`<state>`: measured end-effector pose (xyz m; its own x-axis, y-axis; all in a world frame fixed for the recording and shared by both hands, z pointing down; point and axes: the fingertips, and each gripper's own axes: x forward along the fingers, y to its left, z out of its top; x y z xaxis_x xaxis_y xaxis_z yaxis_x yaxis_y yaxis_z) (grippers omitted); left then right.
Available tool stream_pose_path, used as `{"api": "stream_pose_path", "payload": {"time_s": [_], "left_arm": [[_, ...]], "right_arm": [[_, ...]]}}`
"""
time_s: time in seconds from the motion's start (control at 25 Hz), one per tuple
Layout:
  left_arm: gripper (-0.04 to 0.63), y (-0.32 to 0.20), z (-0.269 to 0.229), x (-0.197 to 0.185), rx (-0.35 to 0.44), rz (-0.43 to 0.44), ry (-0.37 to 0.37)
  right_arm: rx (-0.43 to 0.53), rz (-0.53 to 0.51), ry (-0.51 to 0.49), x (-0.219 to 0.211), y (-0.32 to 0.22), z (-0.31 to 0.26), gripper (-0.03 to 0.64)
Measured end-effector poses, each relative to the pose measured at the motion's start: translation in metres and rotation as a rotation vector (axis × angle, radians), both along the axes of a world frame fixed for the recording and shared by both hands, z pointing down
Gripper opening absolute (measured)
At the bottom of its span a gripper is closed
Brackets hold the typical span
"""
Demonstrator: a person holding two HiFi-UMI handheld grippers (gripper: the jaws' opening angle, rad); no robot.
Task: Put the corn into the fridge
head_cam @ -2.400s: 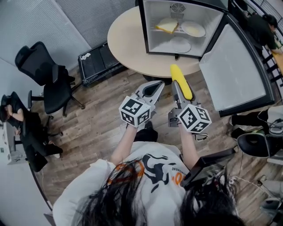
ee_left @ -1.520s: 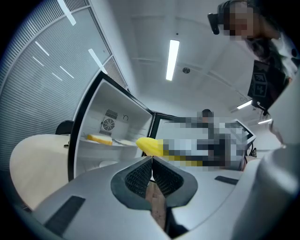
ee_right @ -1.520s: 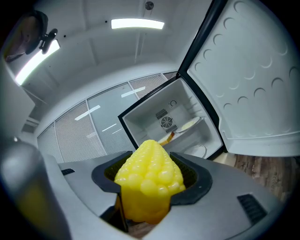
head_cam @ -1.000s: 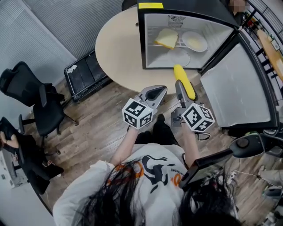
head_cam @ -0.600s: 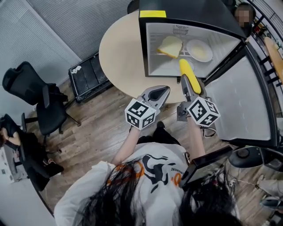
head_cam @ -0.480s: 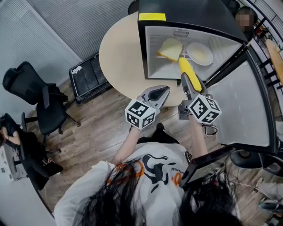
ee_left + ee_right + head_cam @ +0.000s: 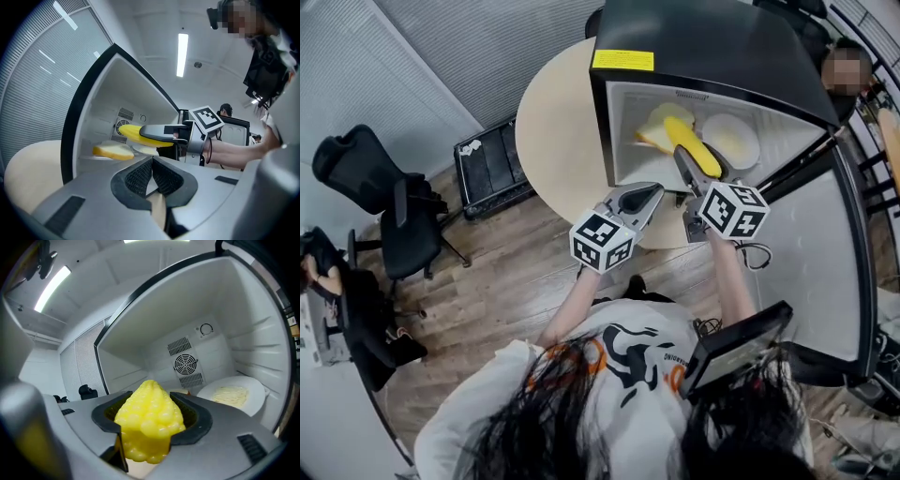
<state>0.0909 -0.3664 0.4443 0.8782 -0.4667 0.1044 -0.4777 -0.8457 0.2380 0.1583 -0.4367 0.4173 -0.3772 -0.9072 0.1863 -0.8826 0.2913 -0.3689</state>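
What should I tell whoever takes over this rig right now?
Right claw: shut on the corn, reaching into the open fridge.
Left claw: shut, empty, outside the fridge.
Corn: front end inside the fridge, above the bread slice, beside a plate; not set down.
Done: corn grasped, door open.
Left: set the corn down inside, open the claw, withdraw.

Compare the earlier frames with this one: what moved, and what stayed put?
The right hand-held gripper, shut on the corn throughout, carried it forward from over the table edge into the open fridge, its tip now by the bread slice. The left hand-held gripper stayed shut and empty near the table edge; the fridge door stayed open, bread and plate unmoved.
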Motion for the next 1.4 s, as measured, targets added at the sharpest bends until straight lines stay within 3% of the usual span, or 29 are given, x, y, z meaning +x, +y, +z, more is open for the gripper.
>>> {"api": "stream_pose_path", "payload": {"time_s": [0.28,0.52,1.04,1.4], "left_arm": [[0.011,-0.020,-0.004,-0.005,0.006,-0.066,-0.004],[0.011,-0.027,0.002,-0.012,-0.002,-0.112,-0.019],[0.012,-0.041,0.007,-0.026,-0.011,-0.174,-0.035],[0.011,-0.044,0.012,-0.024,-0.019,-0.170,-0.046]], "right_arm": [[-0.014,-0.107,0.043,-0.027,-0.037,0.004,0.256],[-0.028,-0.205,0.176,-0.051,-0.059,0.017,0.256],[-0.017,-0.266,0.410,-0.054,-0.094,0.028,0.256],[-0.061,-0.345,0.354,-0.044,-0.113,0.033,0.256]]}}
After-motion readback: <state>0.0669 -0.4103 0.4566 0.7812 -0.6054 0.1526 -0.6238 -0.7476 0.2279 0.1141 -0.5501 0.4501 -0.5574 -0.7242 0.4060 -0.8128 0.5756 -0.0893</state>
